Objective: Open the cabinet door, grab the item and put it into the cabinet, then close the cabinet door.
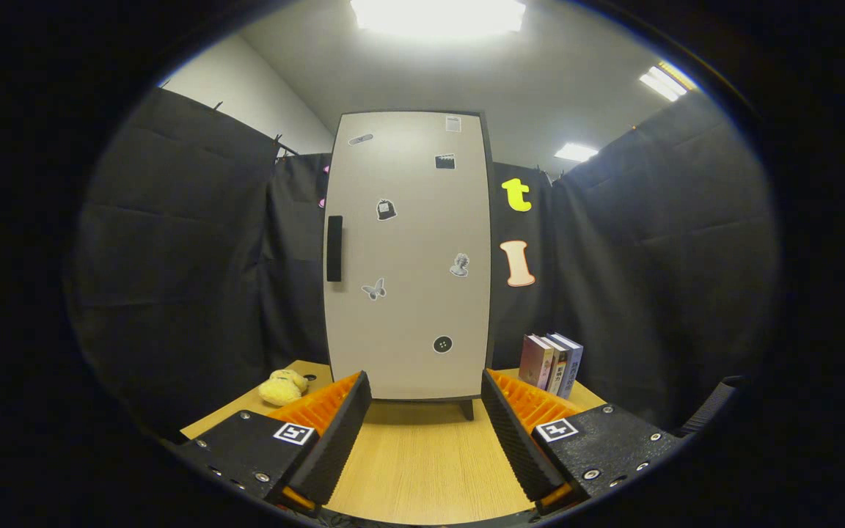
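Cabinet door's shut, sitting on the table.
Gripper spread wide, nothing in it; yellow plush toy off left, books right.

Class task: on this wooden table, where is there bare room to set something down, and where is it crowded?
Free: the bare wood of the table between the open gripper fingers, running up to the closed cabinet. Crowded: the corner left of the cabinet, where the yellow plush toy lies, and the corner right of it, where the books stand upright.
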### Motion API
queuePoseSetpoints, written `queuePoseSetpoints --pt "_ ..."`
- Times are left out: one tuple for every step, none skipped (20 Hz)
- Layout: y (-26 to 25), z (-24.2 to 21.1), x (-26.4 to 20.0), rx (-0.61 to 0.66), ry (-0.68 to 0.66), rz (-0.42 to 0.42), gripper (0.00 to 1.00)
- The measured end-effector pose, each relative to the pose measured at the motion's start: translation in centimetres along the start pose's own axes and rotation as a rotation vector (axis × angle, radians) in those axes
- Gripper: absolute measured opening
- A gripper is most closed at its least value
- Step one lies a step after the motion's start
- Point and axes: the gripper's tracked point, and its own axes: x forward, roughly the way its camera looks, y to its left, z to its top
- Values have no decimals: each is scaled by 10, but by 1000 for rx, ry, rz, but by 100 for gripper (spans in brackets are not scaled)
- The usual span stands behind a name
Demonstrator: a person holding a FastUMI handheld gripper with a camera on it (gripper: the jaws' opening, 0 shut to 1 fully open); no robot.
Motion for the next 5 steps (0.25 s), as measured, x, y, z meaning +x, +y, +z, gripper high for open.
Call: queuePoseSetpoints --pt "0 -1 1 1 2 2 94" --pt "1 -2 1 0 5 2 94" --pt "3 -2 1 -1 7 4 94" --pt "3 -3 1 -3 10 5 94" --pt "4 -4 1 -4 10 6 94"
